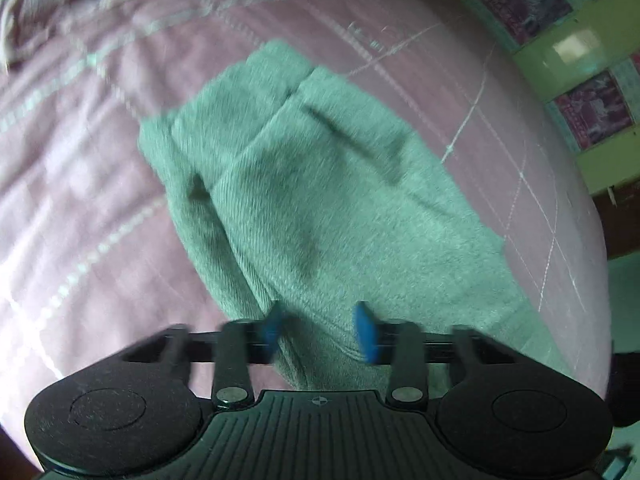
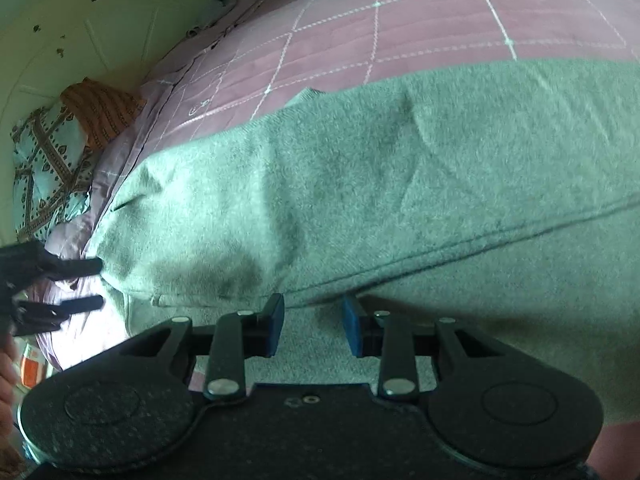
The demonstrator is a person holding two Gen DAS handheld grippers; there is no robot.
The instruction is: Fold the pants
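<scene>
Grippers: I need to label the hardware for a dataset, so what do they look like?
Both the left gripper and right gripper are matte black with ribbed bodies, two round side discs, silver pivot bolts and blue fingertip pads. No cables show.

Pink quilted bed; green wall; patterned pillow.

a bedroom: quilted pink bedspread, patterned pillow.
</scene>
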